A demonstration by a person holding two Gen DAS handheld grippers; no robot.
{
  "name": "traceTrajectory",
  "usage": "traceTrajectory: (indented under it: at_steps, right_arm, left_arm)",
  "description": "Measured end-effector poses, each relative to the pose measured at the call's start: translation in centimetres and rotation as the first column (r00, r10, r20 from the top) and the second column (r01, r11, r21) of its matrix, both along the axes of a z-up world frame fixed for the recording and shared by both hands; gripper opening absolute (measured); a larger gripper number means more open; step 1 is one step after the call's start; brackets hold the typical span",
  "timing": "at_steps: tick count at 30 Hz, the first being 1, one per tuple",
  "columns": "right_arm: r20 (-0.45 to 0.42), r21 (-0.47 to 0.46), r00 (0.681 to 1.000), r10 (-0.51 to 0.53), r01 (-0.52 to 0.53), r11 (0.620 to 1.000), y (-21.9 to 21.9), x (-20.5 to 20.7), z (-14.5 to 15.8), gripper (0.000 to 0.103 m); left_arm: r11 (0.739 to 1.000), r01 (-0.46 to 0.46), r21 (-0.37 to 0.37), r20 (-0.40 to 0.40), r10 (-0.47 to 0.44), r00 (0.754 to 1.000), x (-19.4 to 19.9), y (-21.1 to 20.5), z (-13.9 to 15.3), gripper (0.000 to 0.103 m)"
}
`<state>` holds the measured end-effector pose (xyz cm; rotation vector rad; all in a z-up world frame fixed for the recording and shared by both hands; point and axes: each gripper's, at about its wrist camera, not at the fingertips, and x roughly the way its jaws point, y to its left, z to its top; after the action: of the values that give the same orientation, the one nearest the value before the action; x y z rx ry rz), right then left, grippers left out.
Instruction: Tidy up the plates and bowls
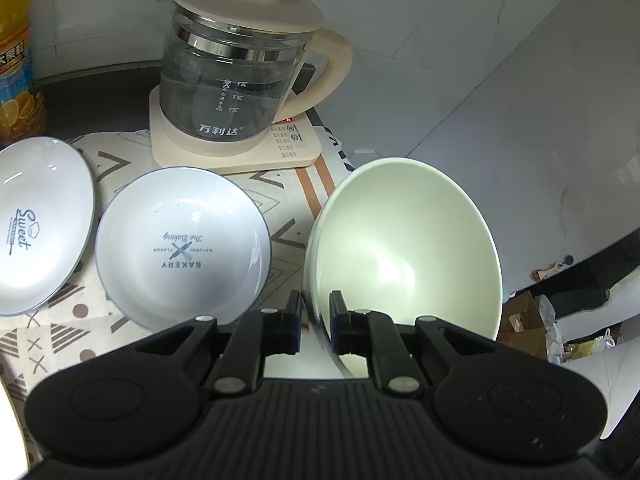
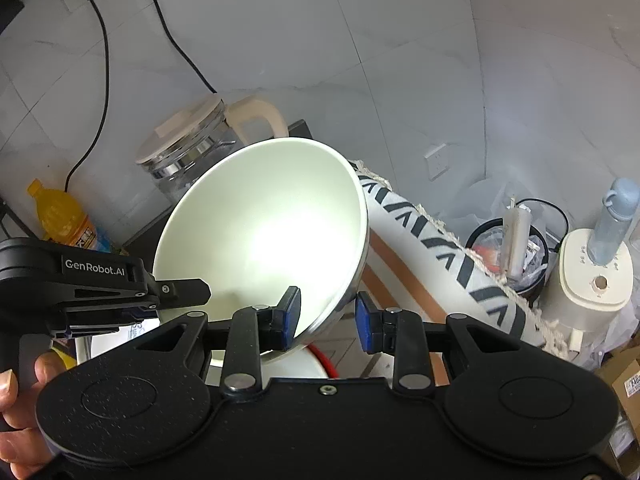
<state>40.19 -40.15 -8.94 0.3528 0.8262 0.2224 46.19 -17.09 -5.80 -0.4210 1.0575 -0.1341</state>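
the left gripper point(image 1: 315, 322) is pinching the rim of a pale green bowl point(image 1: 404, 248), one finger inside and one outside the wall, and is holding it tilted in the air at about 3 o'clock of the two white dishes. the right gripper point(image 2: 328, 318) is sitting with its jaws spread around the opposite rim of the same bowl point(image 2: 264, 236); the left pad is lying against the inner wall, the right pad is standing clear of the outside, so it is not gripping anything. in the right wrist view the left gripper point(image 2: 200, 292) is showing at 9 o'clock, clamped on the bowl edge.

on the patterned cloth point(image 1: 292, 188) a dish printed "bakery" point(image 1: 180, 248) is lying at 9 o'clock of the bowl, and a dish printed "sweet" point(image 1: 36, 224) is lying further out at 9 o'clock, just beside the first. a glass kettle point(image 1: 236, 80) on its base is standing at 12 o'clock, a juice bottle point(image 1: 16, 52) at 10 o'clock.

the bowl is looking like glazed ceramic: stiff, smooth, probably slippery and fairly heavy for a rim pinch, and it would chip if knocked. taking it by the rim with pads on both faces seems the best hold, and a second grip across from the first would be steadying it
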Motion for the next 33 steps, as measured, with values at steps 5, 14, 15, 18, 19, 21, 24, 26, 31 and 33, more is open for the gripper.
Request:
traceTrajectory:
  at_steps: [5,14,15,18,19,21,24,26,31,33]
  right_arm:
    - [0.002,-0.004,1.0,-0.007,0.007,1.0,0.3,-1.6,0.3,0.029]
    - [-0.013,-0.01,1.0,-0.007,0.007,1.0,1.1,-4.3,0.0,0.029]
    - [-0.014,-0.013,1.0,-0.004,0.004,1.0,1.3,-4.5,-0.1,0.029]
    - [-0.018,-0.009,1.0,-0.001,0.001,1.0,1.6,-5.2,-0.4,0.029]
    - [-0.019,-0.007,1.0,-0.001,0.001,1.0,1.7,-5.5,-0.5,0.029]
    - [-0.022,-0.005,1.0,0.001,-0.001,1.0,1.9,-5.8,-0.7,0.029]
    - [-0.028,0.006,1.0,-0.003,0.003,1.0,2.0,-6.3,-1.0,0.028]
    - [-0.031,0.01,0.999,-0.012,0.012,1.0,2.0,-6.5,-1.2,0.027]
    - [-0.026,-0.007,0.999,-0.039,0.039,0.999,2.2,-6.8,-1.5,0.02]
    - [-0.041,0.002,0.998,-0.055,0.055,0.998,2.0,-6.6,-1.8,0.017]
  left_arm:
    - [1.0,0.012,-0.006,0.001,-0.012,1.0,-1.5,0.5,0.2,0.012]
    - [1.0,0.023,-0.018,-0.019,-0.023,1.0,-4.2,1.4,-0.2,0.012]
    - [1.0,0.023,-0.017,-0.022,-0.024,0.999,-4.5,1.5,-0.3,0.012]
    - [1.0,0.022,-0.019,-0.035,-0.022,0.999,-5.3,2.0,-0.7,0.012]
    - [1.0,0.021,-0.021,-0.039,-0.021,0.999,-5.6,2.3,-0.8,0.012]
    - [1.0,0.019,-0.023,-0.049,-0.02,0.999,-6.1,2.6,-1.1,0.012]
    - [0.999,0.016,-0.031,-0.067,-0.019,0.998,-6.7,3.1,-1.6,0.013]
    - [0.999,0.017,-0.037,-0.081,-0.02,0.997,-7.1,3.3,-1.9,0.013]
    - [0.998,0.025,-0.05,-0.112,-0.031,0.993,-8.0,3.4,-3.0,0.013]
    - [0.998,0.025,-0.06,-0.129,-0.033,0.991,-8.2,3.5,-3.4,0.013]
